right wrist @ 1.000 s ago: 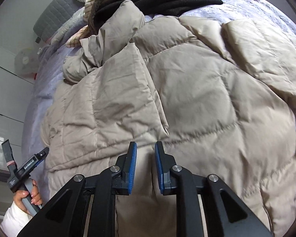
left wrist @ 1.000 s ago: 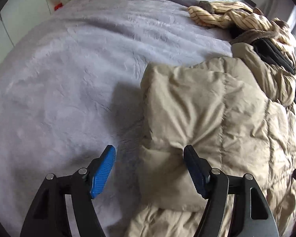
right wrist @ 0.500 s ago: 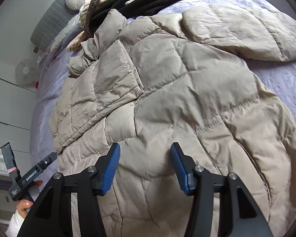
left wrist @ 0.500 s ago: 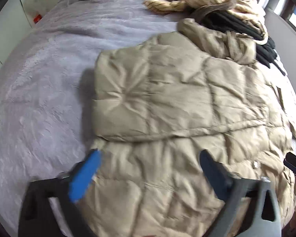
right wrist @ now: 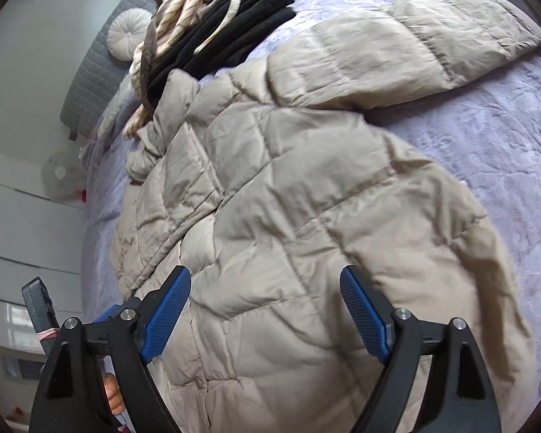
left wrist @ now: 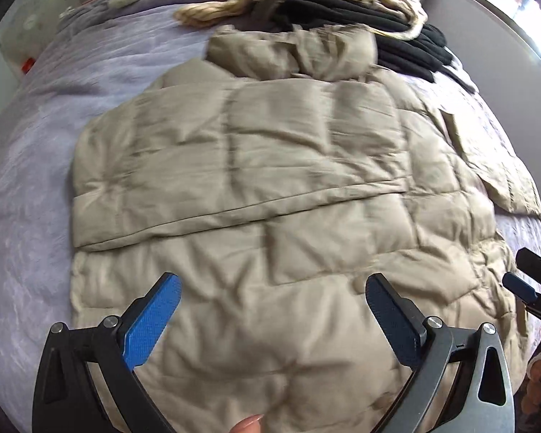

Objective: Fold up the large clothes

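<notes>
Covering lilac plush bedspread [left wrist: 32,180]: puffy quilted beige coat [left wrist: 270,187] (grid-stitched).

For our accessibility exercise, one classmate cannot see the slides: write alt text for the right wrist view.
A beige quilted puffer coat lies spread on a lavender bedspread, one sleeve stretched out to the side and the other folded in over its body. The right gripper hangs open above the coat, gripping nothing. A pile of black and striped clothes sits beyond the coat.

My gripper pads [left wrist: 151,324]: blue. Quilted puffer coat [left wrist: 270,187]: beige. Bedspread [right wrist: 505,137]: lavender. Piled clothes [right wrist: 241,25]: black; cream, striped.
</notes>
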